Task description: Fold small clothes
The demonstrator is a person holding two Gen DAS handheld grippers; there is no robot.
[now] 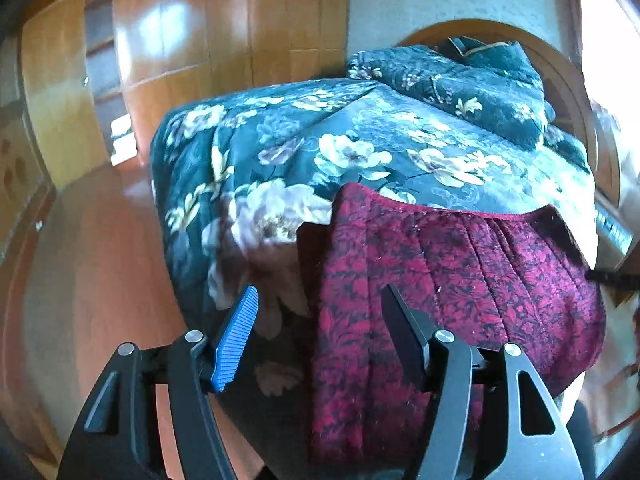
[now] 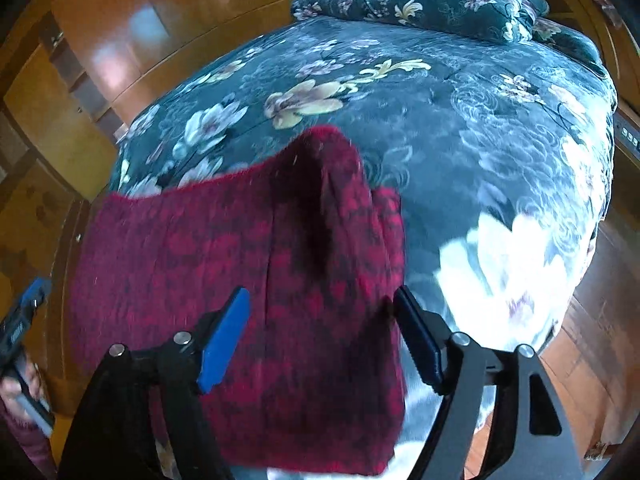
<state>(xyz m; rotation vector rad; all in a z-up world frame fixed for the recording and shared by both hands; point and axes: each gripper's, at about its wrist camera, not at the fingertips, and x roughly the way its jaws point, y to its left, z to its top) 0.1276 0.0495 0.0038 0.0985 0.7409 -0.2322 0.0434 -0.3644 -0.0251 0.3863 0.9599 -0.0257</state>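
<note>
Left wrist view, left to right. At far left stand my surroundings of glossy wooden cabinets [image 1: 224,28] and an open shelf unit [image 1: 106,80] whose contents are too blurred to name; a reddish wooden floor [image 1: 92,280] lies below. My left claw [image 1: 318,312] is released, its blue-padded finger and its dark finger spread wide with nothing between them. It hangs above the near left corner of the bed [image 1: 248,152], which is covered in a dark teal floral quilt. The red patterned garment [image 1: 440,280] lies on the near edge of the bed, just right of centre, with a hemmed far edge and its near part cut off by my claw's frame. At far right sits a floral pillow [image 1: 472,84] against a rounded wooden headboard [image 1: 560,76]; a dark tip at the right margin is hard to make out.

Right wrist view, left to right. At the far left edge a hand [image 2: 20,392] grips the other tool, mostly cut off. My right claw [image 2: 322,304] is also released, fingers apart, poised over the garment [image 2: 240,280], which here shows a raised fold at its far right corner. I cannot tell whether the fingers touch the cloth. The garment's near edge is hidden beneath my frame. To the right the quilt [image 2: 460,128] is overexposed near a large white flower.
</note>
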